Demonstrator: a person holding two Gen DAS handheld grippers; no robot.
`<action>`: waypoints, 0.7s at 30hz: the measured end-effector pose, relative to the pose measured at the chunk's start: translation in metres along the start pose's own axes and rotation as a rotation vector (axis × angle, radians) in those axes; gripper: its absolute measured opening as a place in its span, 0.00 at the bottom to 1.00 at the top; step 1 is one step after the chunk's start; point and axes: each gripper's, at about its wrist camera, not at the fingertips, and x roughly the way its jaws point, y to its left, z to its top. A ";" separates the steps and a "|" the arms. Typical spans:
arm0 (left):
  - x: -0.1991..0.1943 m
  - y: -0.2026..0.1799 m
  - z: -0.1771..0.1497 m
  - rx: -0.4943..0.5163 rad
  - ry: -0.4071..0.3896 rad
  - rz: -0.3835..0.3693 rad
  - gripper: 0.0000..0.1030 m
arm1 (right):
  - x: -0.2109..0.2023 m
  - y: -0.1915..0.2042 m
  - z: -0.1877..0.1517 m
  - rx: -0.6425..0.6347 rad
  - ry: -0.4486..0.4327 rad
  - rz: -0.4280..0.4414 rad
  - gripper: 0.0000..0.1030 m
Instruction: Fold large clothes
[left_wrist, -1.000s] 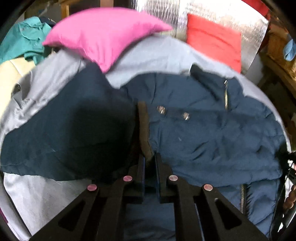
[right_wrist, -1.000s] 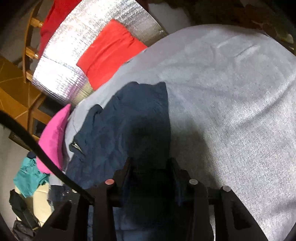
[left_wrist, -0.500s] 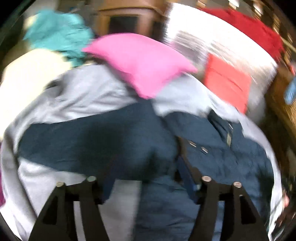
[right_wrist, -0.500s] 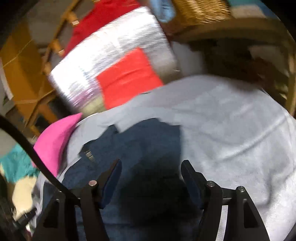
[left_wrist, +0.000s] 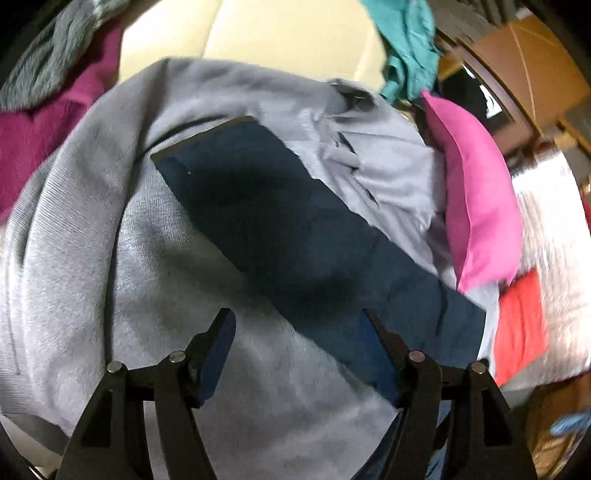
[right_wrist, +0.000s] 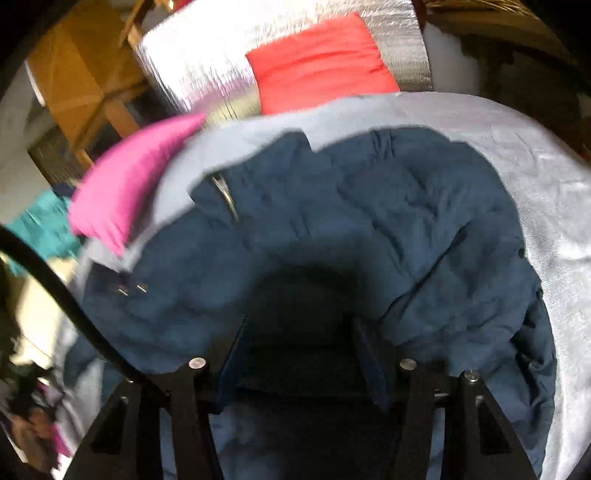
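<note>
A navy blue jacket (right_wrist: 369, 229) lies spread on a grey blanket (right_wrist: 546, 177), with a zipper and two metal snaps showing. In the left wrist view one navy sleeve (left_wrist: 280, 221) stretches flat across the grey blanket (left_wrist: 92, 258) toward the far left. My left gripper (left_wrist: 297, 325) is open and empty, above the near edge of the sleeve. My right gripper (right_wrist: 297, 332) is open and empty, low over the jacket's body, its shadow on the cloth between the fingers.
A pink pillow (left_wrist: 476, 206) and a red cloth (left_wrist: 521, 325) on silver foil lie beyond the jacket. A maroon garment (left_wrist: 40, 122), teal clothes (left_wrist: 406, 48) and a cream surface (left_wrist: 280, 33) sit at the far left. Wooden furniture (right_wrist: 74, 74) stands behind.
Both grippers let go of the jacket and opened. The left gripper swung left toward the sleeve; the right pulled back, showing more of the jacket's body.
</note>
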 end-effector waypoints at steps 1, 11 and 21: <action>0.004 0.003 0.002 -0.017 0.004 -0.008 0.66 | -0.006 -0.001 0.001 0.003 -0.019 0.002 0.58; 0.046 0.015 0.013 -0.113 0.067 -0.115 0.17 | -0.026 -0.012 0.002 0.068 -0.074 0.021 0.58; -0.020 -0.068 -0.004 0.200 -0.155 -0.174 0.07 | -0.034 -0.026 0.010 0.128 -0.113 0.034 0.58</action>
